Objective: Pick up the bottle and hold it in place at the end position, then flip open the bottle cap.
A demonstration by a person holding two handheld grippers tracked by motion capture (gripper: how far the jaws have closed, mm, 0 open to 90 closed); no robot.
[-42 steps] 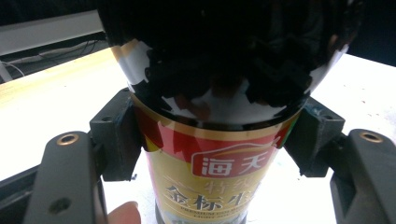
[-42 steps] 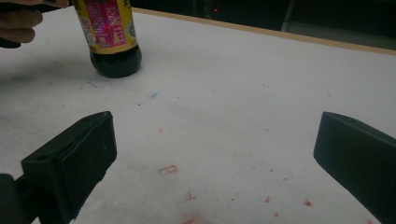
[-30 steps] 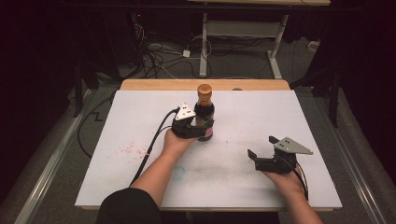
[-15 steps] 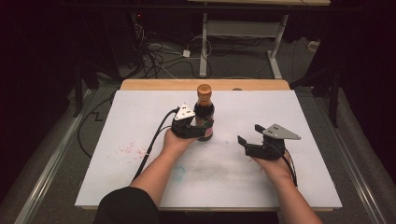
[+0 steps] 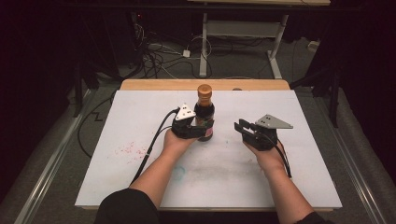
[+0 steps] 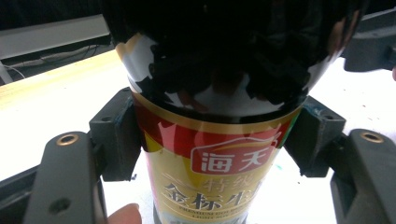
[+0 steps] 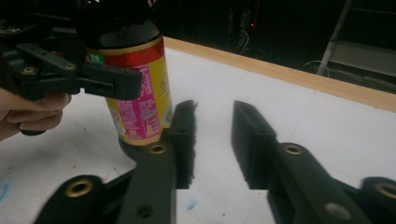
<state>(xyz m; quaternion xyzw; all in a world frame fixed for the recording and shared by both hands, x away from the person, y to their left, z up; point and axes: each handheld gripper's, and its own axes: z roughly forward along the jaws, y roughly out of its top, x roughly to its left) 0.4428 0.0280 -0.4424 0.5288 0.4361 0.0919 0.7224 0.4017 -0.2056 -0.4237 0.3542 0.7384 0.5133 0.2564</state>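
Both grippers are seen over the white desk (image 5: 116, 140): the left gripper (image 5: 201, 132) is clamped on the upright sauce bottle (image 5: 204, 112) (near the middle, toward the far edge), while the right gripper (image 5: 241, 128), just beside it, has just been closing on nothing, a narrow gap left.

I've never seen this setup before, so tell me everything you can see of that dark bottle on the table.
The bottle stands upright on the white table, near its far middle. It looks like glossy dark glass filled with dark liquid, with an orange-brown cap and a red and gold label bearing Chinese characters, pink at the side. The left gripper clamps its labelled body from both sides. The right gripper is beside it, not touching.
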